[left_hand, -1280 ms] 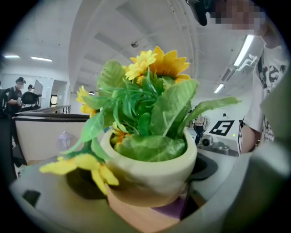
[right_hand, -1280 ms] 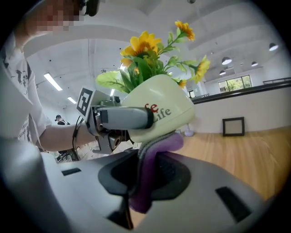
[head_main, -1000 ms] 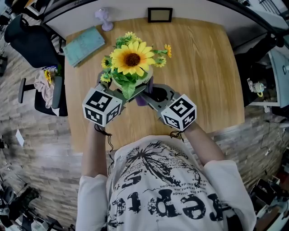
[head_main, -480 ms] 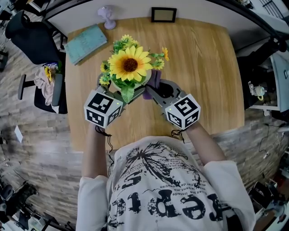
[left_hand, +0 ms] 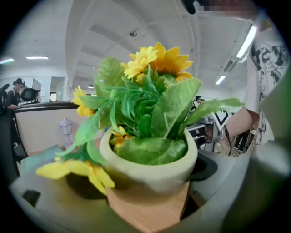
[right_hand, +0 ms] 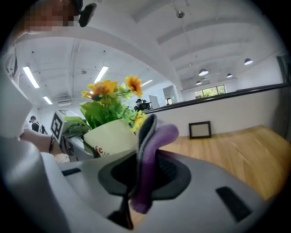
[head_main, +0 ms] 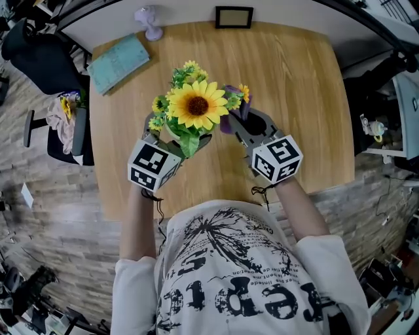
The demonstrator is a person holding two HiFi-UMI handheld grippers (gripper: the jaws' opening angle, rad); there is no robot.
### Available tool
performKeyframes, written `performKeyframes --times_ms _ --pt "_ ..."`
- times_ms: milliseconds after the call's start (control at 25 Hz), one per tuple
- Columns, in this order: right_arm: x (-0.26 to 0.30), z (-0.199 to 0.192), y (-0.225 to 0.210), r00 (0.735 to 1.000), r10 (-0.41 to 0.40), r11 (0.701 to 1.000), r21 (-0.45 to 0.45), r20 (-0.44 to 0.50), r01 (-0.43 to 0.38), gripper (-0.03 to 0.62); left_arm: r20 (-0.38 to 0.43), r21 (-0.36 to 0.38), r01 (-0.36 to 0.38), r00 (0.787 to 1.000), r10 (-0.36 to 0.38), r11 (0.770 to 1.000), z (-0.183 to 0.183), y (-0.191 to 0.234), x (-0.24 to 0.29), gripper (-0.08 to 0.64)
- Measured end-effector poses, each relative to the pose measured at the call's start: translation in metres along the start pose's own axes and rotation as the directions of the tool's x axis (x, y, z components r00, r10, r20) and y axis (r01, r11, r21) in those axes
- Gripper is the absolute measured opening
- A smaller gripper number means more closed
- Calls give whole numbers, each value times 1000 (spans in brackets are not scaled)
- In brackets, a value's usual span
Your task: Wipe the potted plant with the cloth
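Note:
The potted plant (head_main: pixel 196 105), a big sunflower with small yellow blooms and green leaves in a pale pot (left_hand: pixel 150 166), sits between the wide-set jaws of my left gripper (head_main: pixel 177 134), which grips the pot's sides. The flowers hide most of the pot in the head view. My right gripper (head_main: pixel 241 123) is shut on a folded purple and grey cloth (right_hand: pixel 152 145), which sticks up from its jaws. The cloth (head_main: pixel 229 120) is at the plant's right side, close to the leaves. The pot (right_hand: pixel 111 136) shows just left of the cloth in the right gripper view.
On the wooden table (head_main: pixel 301 85) lie a teal book (head_main: pixel 118 62) at the far left, a small purple lamp (head_main: pixel 149 23) and a black picture frame (head_main: pixel 234 16) at the far edge. A chair with clothes (head_main: pixel 62 124) stands left of the table.
The right gripper with the cloth has swung from in front of the pot round to the plant's right side. The plant and the left gripper have shifted slightly nearer.

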State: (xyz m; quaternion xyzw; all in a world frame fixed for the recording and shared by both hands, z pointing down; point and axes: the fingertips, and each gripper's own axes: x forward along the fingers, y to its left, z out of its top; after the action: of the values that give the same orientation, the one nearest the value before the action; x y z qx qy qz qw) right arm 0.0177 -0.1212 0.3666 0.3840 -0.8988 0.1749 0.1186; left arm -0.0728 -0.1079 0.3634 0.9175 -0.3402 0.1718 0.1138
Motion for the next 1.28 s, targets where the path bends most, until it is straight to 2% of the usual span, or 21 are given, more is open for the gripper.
performKeyframes --times_ms 160,280,440,600,760,1040,1160,1280 --pt "2 -12 -34 995 -100 995 1 -23 100 75 2 -9 38 999 -38 999 -18 -1 20 523" --pt "-22 -21 -66 986 -163 987 -2 -27 163 75 0 -19 92 996 -93 996 -33 -24 45 524" --pt "-58 -24 -113 968 -252 968 3 -7 252 74 -42 -4 153 987 -153 988 -53 -54 79 523" --pt "-70 -27 -142 947 -320 947 -23 18 320 72 -72 -22 172 982 -173 985 -77 -64 108 523" --pt "-70 -29 -154 945 -324 941 -89 41 326 74 -122 -37 187 974 -191 982 -97 -78 132 523" --pt "-72 -33 -153 954 -294 945 -132 53 298 75 -256 51 228 944 -208 972 -135 -92 153 523" --pt "-76 -38 -150 956 -289 947 -130 56 294 75 -237 63 234 948 -213 970 -137 -94 156 525" --pt "-74 -37 -151 958 -282 949 -133 55 287 77 -231 133 232 953 -198 964 -140 -89 161 526"
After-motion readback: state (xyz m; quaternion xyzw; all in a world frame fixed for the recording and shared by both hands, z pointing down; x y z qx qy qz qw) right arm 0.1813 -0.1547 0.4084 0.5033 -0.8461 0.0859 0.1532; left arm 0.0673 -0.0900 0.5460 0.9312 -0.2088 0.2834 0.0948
